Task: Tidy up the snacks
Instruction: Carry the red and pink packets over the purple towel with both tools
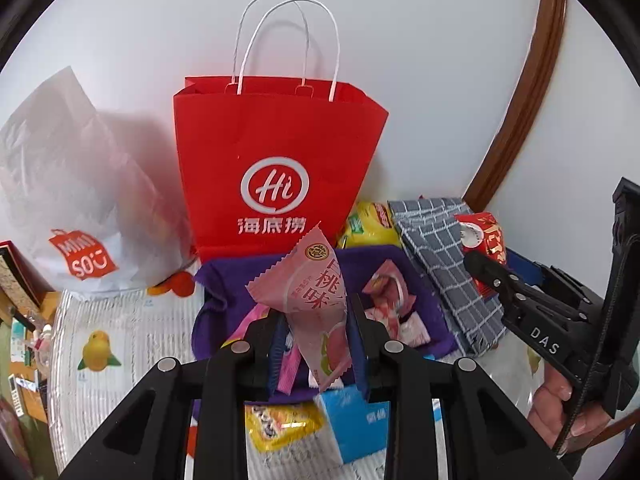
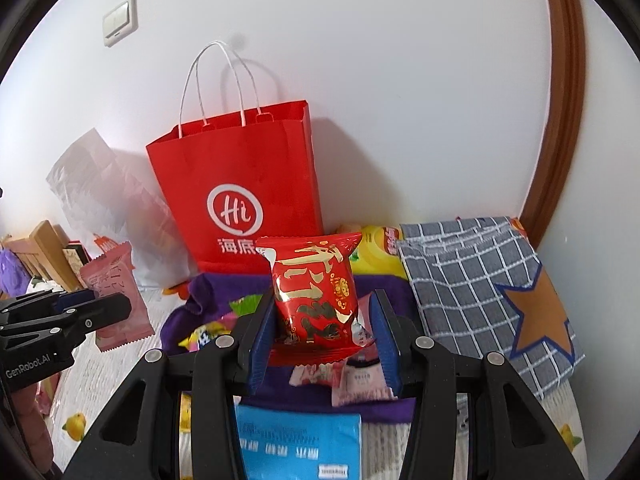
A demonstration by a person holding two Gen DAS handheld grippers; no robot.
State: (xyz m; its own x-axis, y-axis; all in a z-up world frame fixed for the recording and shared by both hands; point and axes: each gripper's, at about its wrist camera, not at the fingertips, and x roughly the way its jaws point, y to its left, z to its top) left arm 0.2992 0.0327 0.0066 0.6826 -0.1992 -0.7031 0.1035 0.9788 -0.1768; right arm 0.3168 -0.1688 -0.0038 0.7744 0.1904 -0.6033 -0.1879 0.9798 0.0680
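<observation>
A: Between the left gripper's (image 1: pixel 316 344) pads: pink peach-flavour packet (image 1: pixel 316 300), pinched at the lower half, upper corner free and tilted. Pads pressed nearly together, since the packet is thin.

B: Between the right gripper's (image 2: pixel 320 344) pads: red packet with gold lettering (image 2: pixel 316 300), clamped by both side edges, face upright toward the lens. Wider stance to suit a fuller pack.

A: Below both: purple cloth (image 1: pixel 224 300) carrying loose sweets (image 1: pixel 394 304), presumably the unsorted pile. Blue box (image 2: pixel 298 440) lying at its near edge.

B: To the right of the cloth: grey checked fabric (image 2: pixel 464 276), yellow pack (image 2: pixel 376 256) partly tucked behind.

A: Farther back: red paper bag (image 1: pixel 276 164) standing open against the wall, handles up. Probably the destination, given the open mouth facing both held packets. White plastic bag (image 1: pixel 80 184) slumped beside it.

B: Both packets well short of the bag mouth; still to be lifted over the rim.
</observation>
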